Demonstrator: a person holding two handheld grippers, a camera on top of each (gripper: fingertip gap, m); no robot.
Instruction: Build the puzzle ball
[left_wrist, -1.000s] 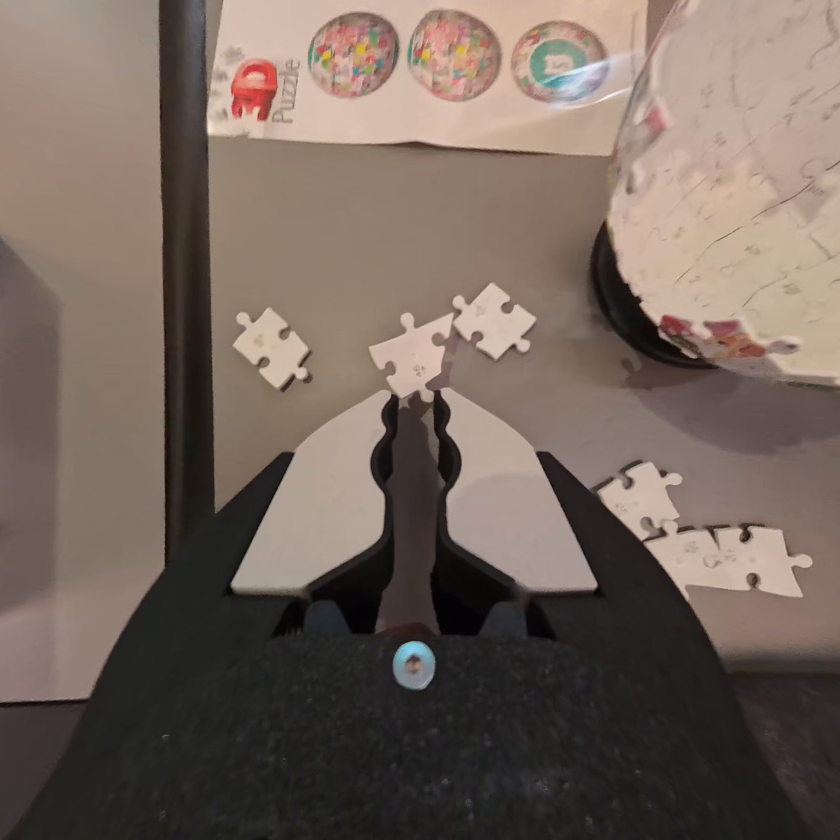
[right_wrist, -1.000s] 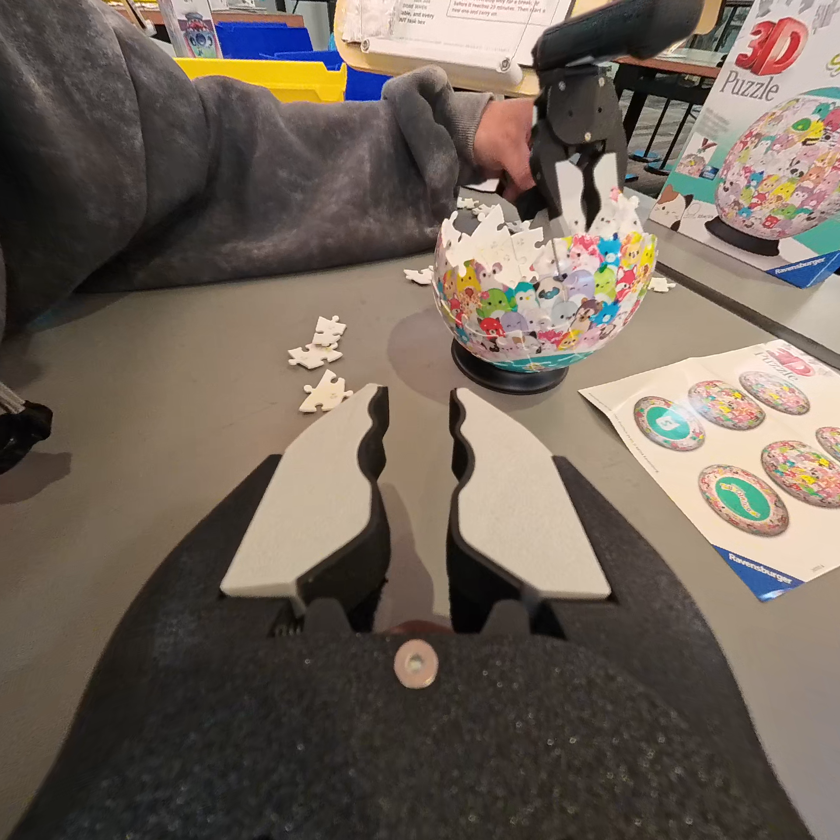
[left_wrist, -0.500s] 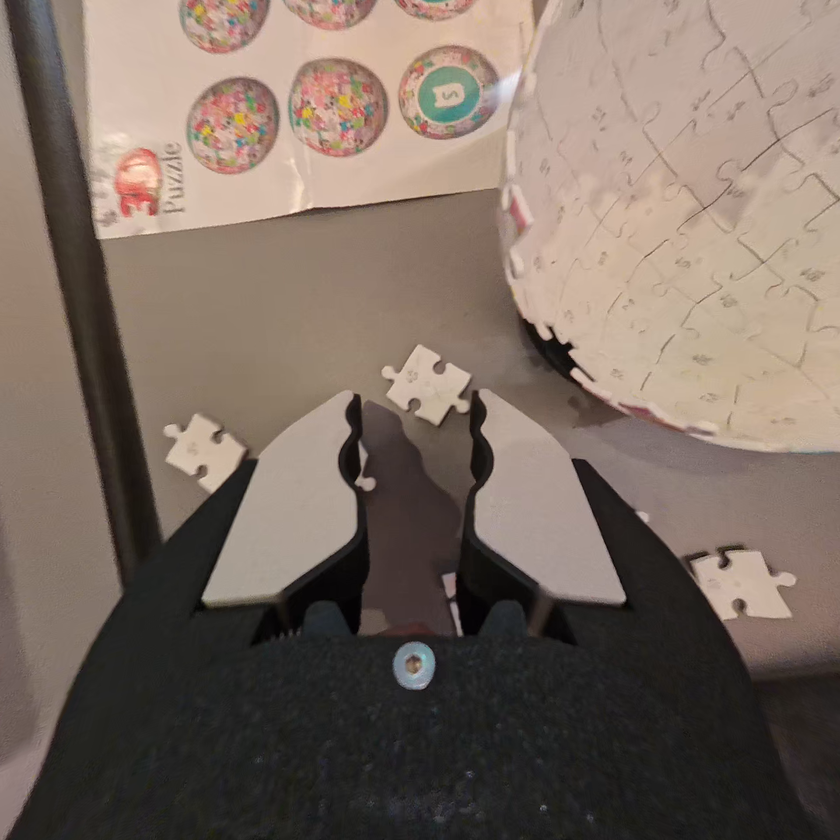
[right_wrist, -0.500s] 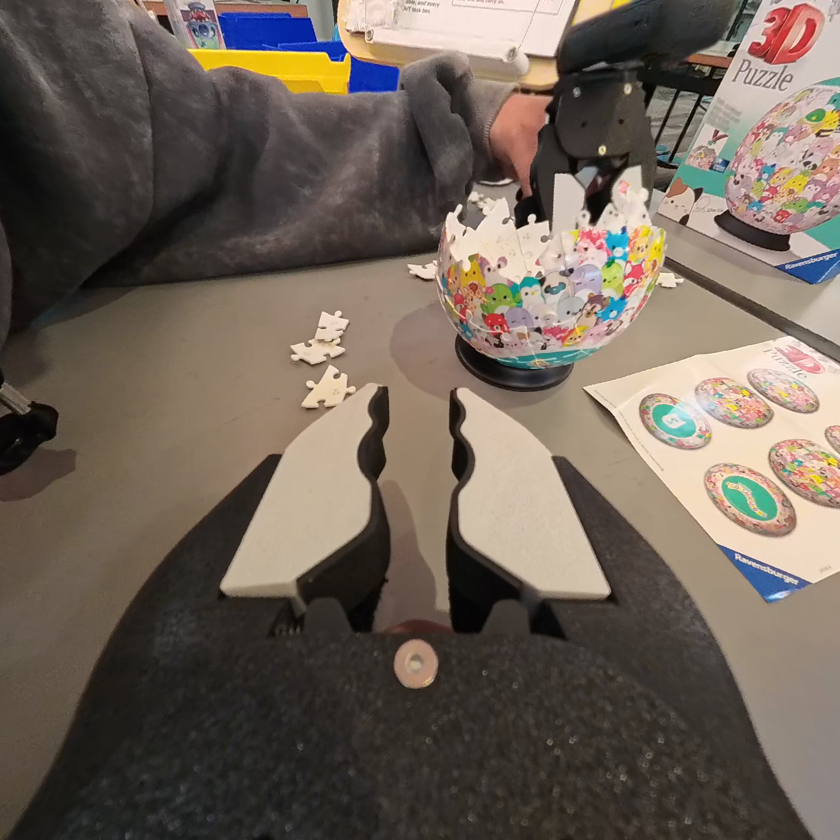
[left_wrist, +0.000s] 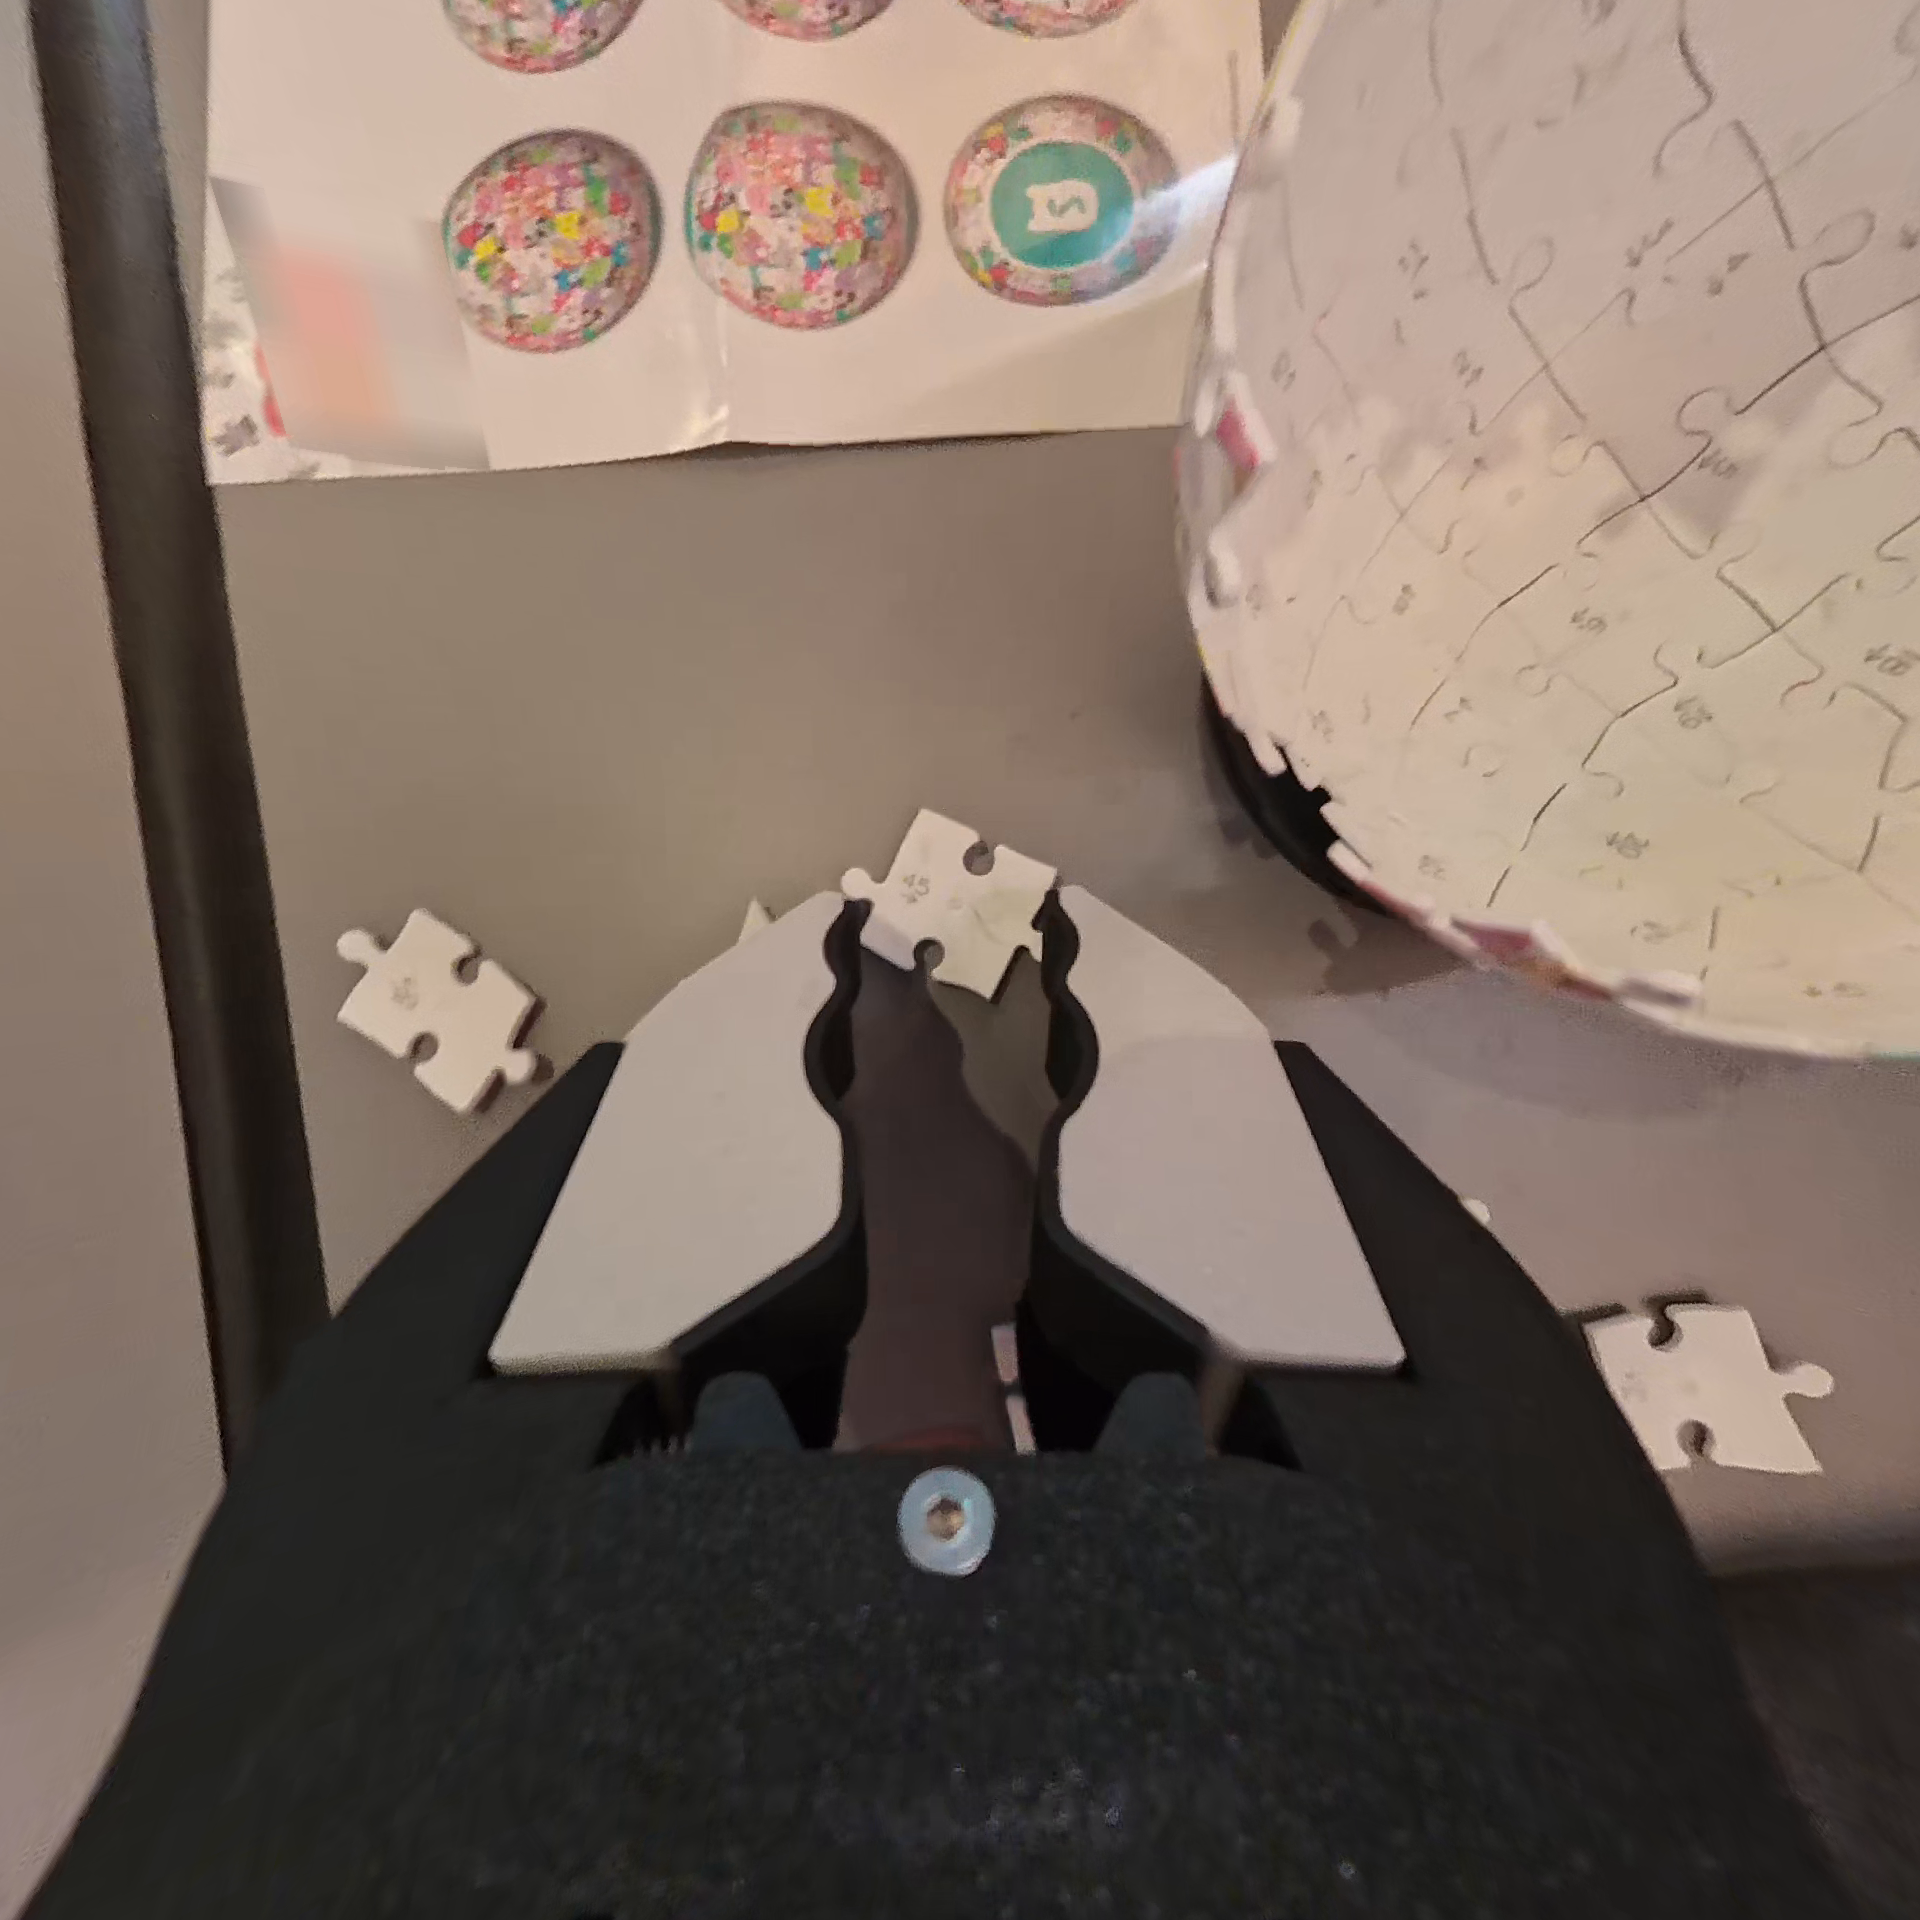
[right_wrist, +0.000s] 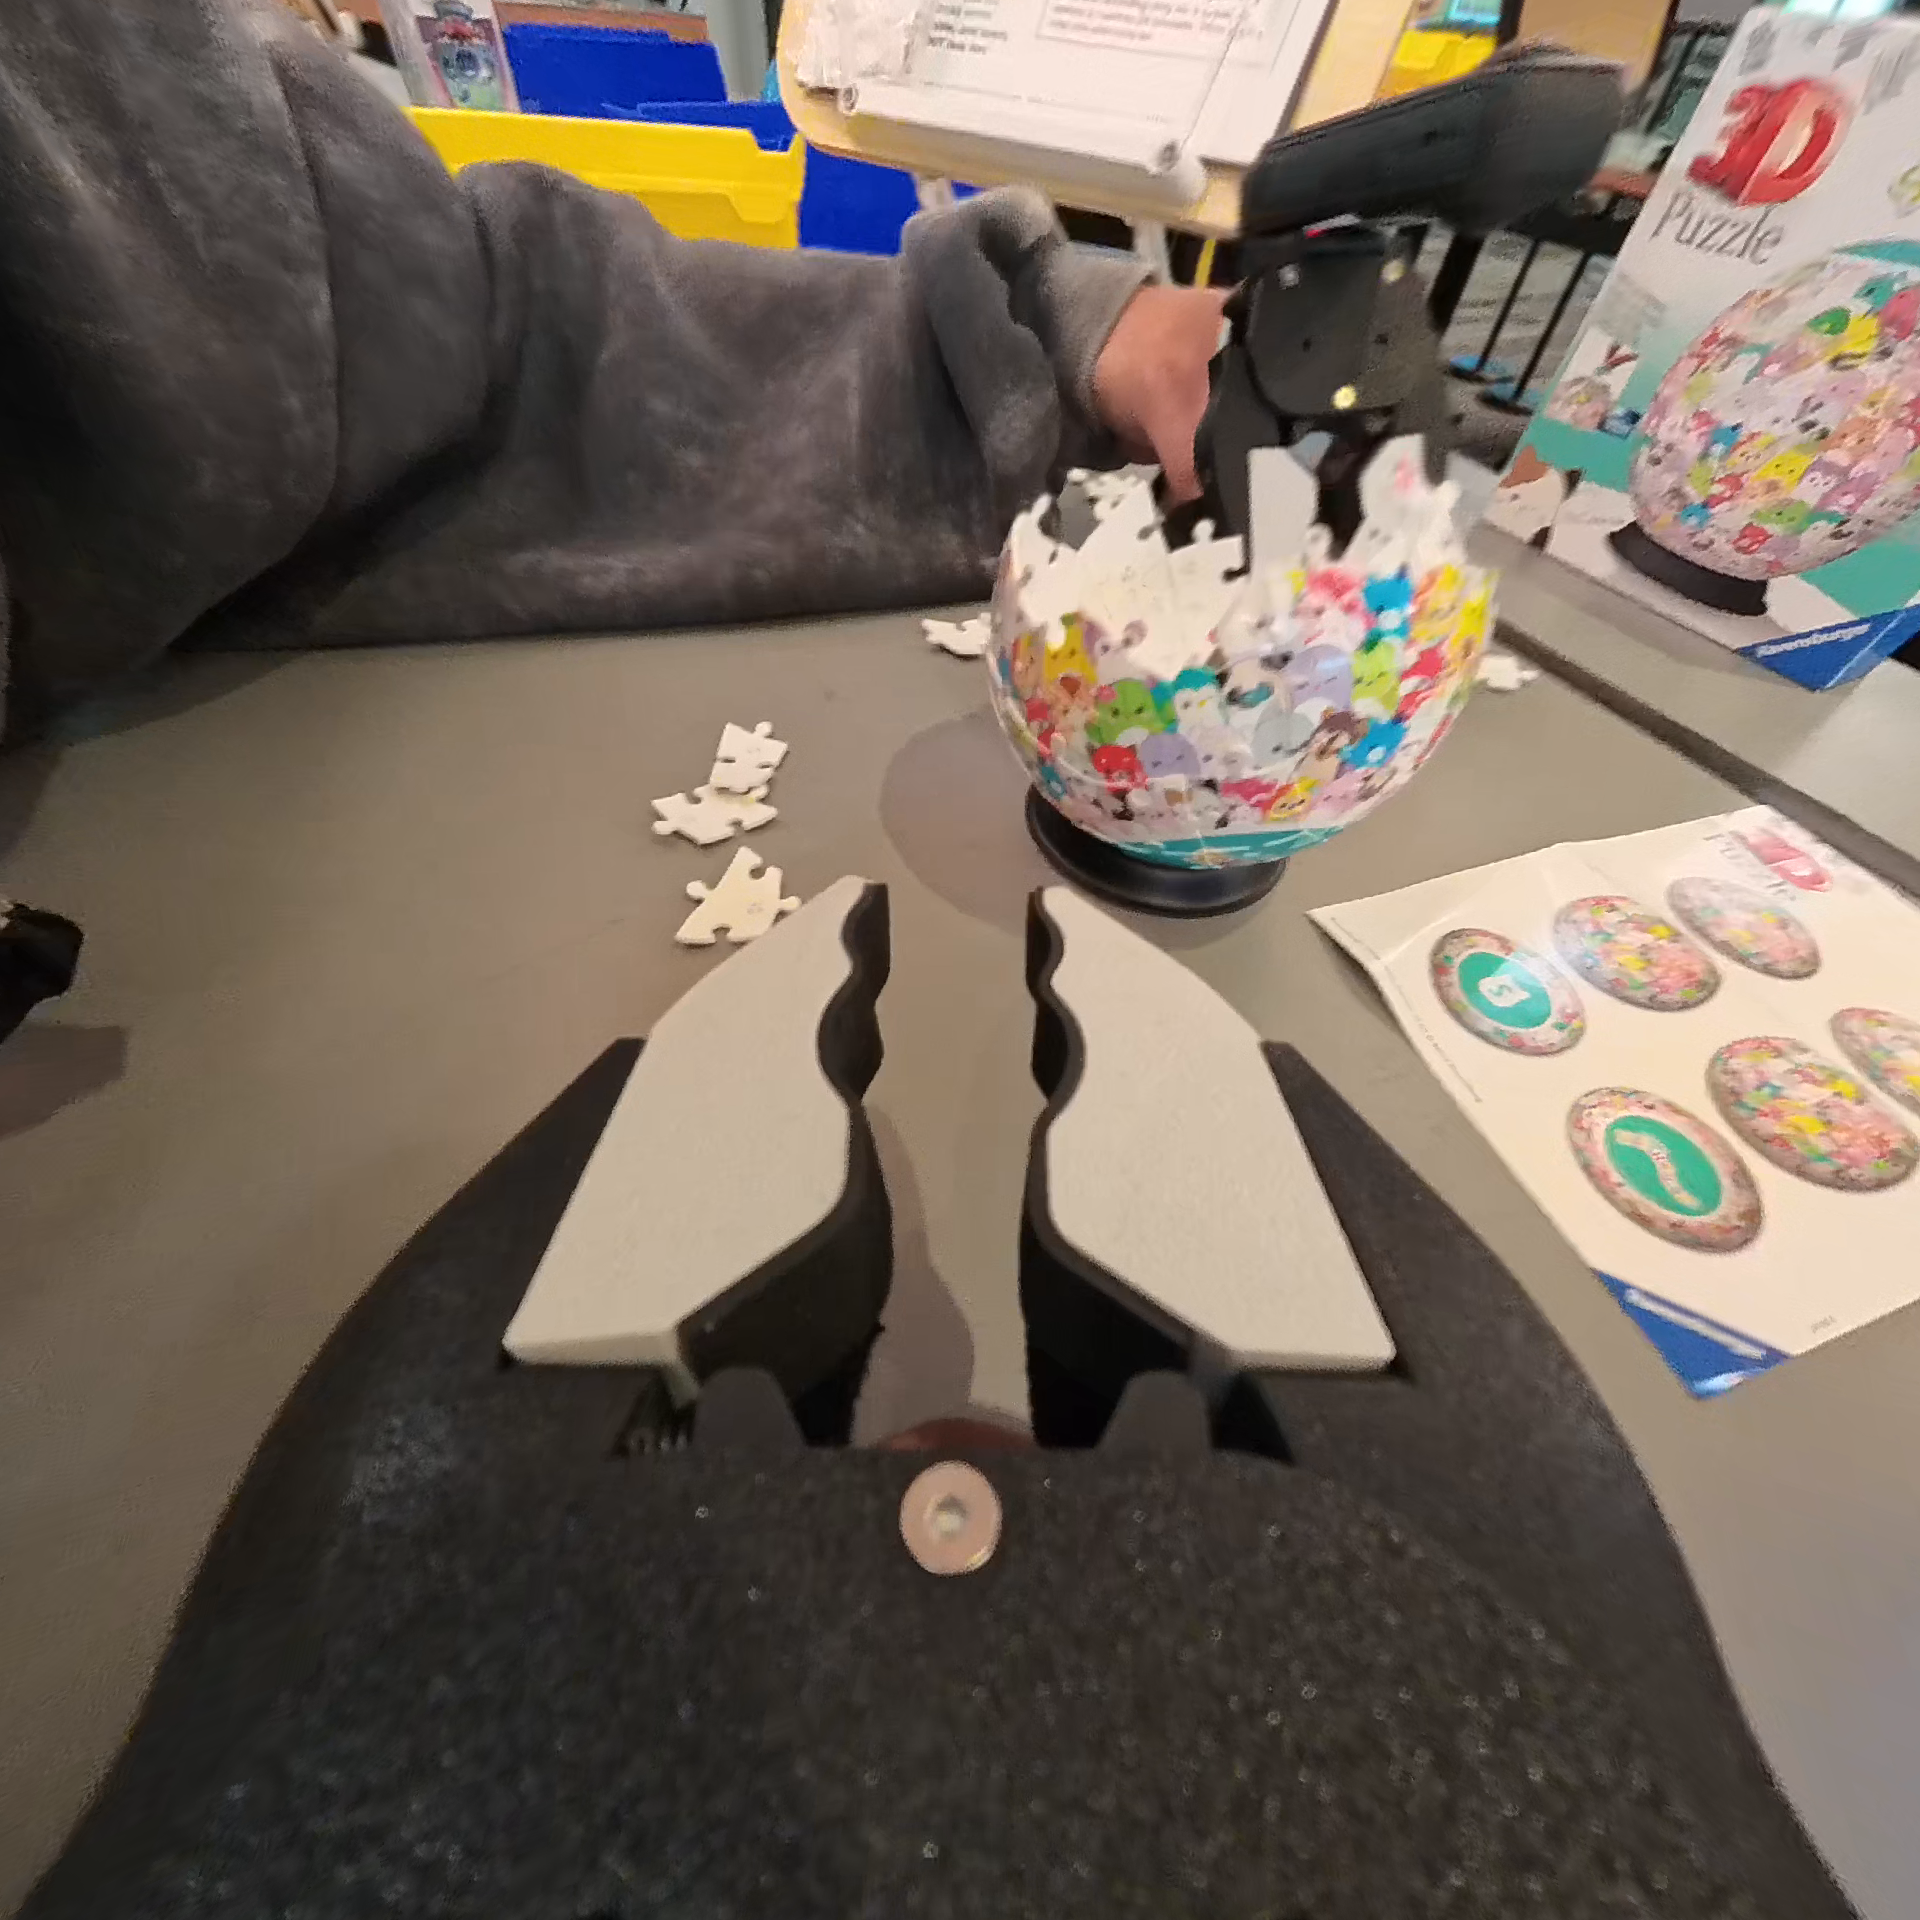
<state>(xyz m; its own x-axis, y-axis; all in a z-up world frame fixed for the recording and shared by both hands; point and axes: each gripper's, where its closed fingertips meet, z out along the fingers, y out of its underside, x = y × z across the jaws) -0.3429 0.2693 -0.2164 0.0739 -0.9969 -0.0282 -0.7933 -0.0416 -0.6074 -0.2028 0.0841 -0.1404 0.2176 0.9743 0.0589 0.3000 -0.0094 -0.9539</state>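
Observation:
The half-built puzzle ball (right_wrist: 1236, 686) is a colourful bowl on a black stand (right_wrist: 1153, 873). In the left wrist view I look into its white inner side (left_wrist: 1610, 571) at the right. My left gripper (left_wrist: 951, 914) is low over the grey table behind the ball. It is shut on a white puzzle piece (left_wrist: 961, 904), which sits face down between the tips. Its black body (right_wrist: 1340, 332) shows behind the ball in the right wrist view. My right gripper (right_wrist: 956, 914) is open and empty, hovering just short of the ball.
Loose white pieces lie beside the left gripper (left_wrist: 436, 1013) (left_wrist: 1704, 1392) and left of the ball (right_wrist: 717, 790). A picture sheet (right_wrist: 1662, 1060) lies at the right and the puzzle box (right_wrist: 1766, 364) behind it. A grey sleeve (right_wrist: 520, 364) crosses the back. A dark table seam (left_wrist: 156, 623) runs at the left. About 25 cm separates my left fingertips from my right.
My left gripper opened, moved closer to the ball, then closed its fingers onto a face-down piece. The right gripper has barely moved.

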